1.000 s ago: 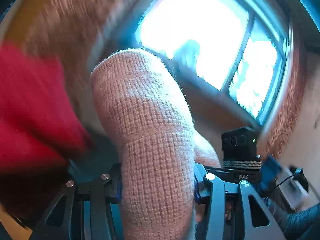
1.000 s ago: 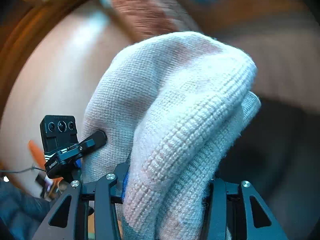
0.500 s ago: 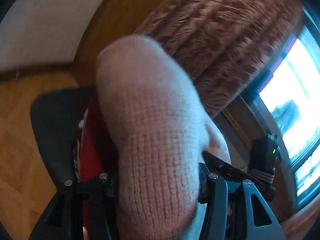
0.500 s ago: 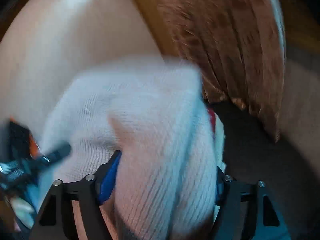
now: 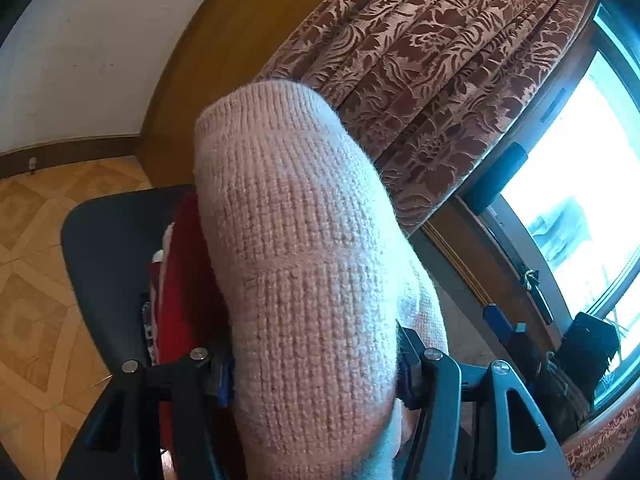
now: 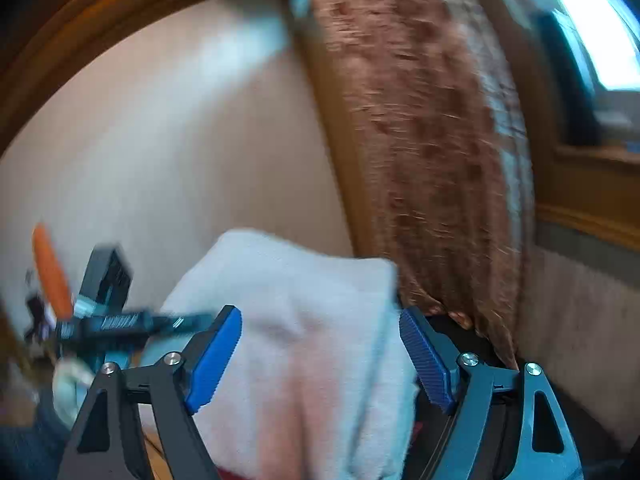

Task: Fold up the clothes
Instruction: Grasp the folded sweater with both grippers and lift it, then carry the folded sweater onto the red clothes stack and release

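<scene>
Knitwear first: the pale pink knit garment (image 5: 312, 280) fills most of my left wrist view, bunched up into a fat rounded hump that rises between the left gripper (image 5: 316, 376) fingers and blocks nearly everything ahead. Behind it sits the brown floral curtain (image 5: 420, 64), hanging beside a bright window (image 5: 580, 200), and off to the left there's a patterned tile floor (image 5: 28, 264). Below the hump is a dark chair seat (image 5: 108, 256) with a red garment (image 5: 180, 304) lying on it, partly hidden by the pink knit. The left fingers are opening right now with the knit between them; the fabric reaches both blue pads, but I can't really tell if they press on it at all. On the right wrist view everything's smeared with motion blur, but the same knit garment (image 6: 304, 344) shows up whitish, standing between the right gripper (image 6: 320, 360) fingers. Those fingers are opening too, and both ribbed blue pads (image 6: 424, 360) show mostly bare, the right one apart from the cloth and the left one only brushed by it, so I'd call that side released. Over at the left edge there, the other gripper's body (image 6: 108, 312) pokes in, blurry.
</scene>
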`<act>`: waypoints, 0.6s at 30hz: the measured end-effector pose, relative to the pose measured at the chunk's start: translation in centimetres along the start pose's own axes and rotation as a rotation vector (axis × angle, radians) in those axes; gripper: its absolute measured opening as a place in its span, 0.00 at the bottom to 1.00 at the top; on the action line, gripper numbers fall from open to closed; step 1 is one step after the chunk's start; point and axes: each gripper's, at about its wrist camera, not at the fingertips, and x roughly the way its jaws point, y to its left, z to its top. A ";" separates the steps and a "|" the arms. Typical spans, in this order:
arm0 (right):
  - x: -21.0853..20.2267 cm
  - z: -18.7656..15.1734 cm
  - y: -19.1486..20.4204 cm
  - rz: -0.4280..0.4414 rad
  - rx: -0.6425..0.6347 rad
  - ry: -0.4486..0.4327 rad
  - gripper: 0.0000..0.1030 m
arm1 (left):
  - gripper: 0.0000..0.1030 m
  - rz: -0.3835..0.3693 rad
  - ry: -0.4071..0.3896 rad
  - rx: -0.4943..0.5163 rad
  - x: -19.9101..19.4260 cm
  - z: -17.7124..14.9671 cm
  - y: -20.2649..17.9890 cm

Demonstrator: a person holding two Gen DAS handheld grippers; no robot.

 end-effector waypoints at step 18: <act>9.5 -2.8 0.4 -0.058 -0.071 0.219 0.86 | 0.60 0.025 -0.154 0.185 -4.8 1.8 -5.5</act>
